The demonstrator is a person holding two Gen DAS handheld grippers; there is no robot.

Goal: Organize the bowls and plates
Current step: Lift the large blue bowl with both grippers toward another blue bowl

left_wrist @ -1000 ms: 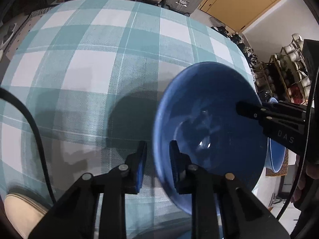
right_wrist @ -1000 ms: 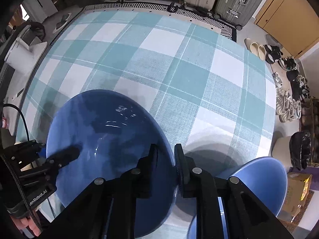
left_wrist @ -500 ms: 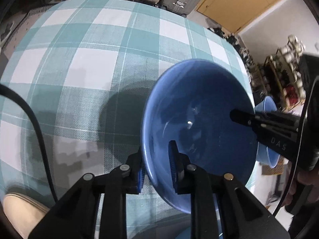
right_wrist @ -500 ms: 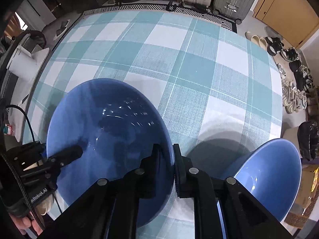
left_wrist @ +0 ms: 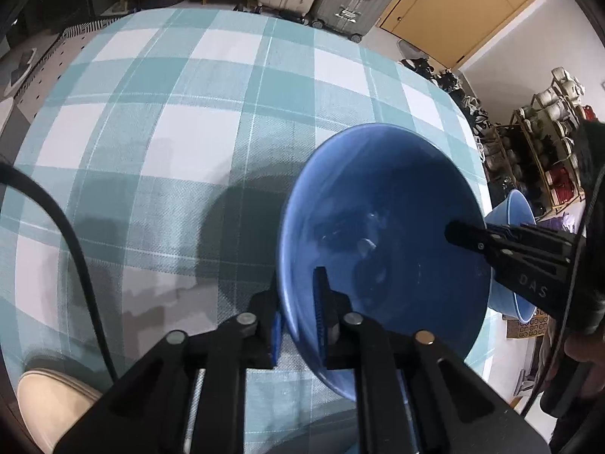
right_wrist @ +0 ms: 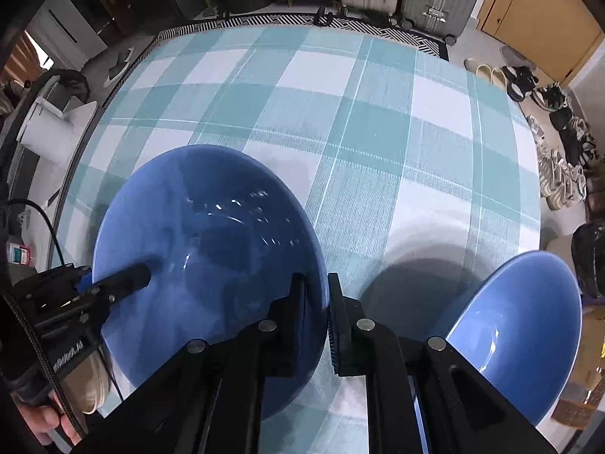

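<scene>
dark blue bowl point(left_wrist: 382, 234) is pinched at its near rim by the left hand-held gripper point(left_wrist: 298, 321), one finger inside and one outside; a second ago those fingers stood apart just short of the rim. the right hand-held gripper point(right_wrist: 315, 314) clamps the opposite rim the same way, as it did before. held between both, the bowl hangs tilted above the teal checked surface point(left_wrist: 181, 113), casting a shadow there. a lighter blue bowl point(right_wrist: 522, 333) sits near the surface's right edge, more in view than earlier.
</scene>
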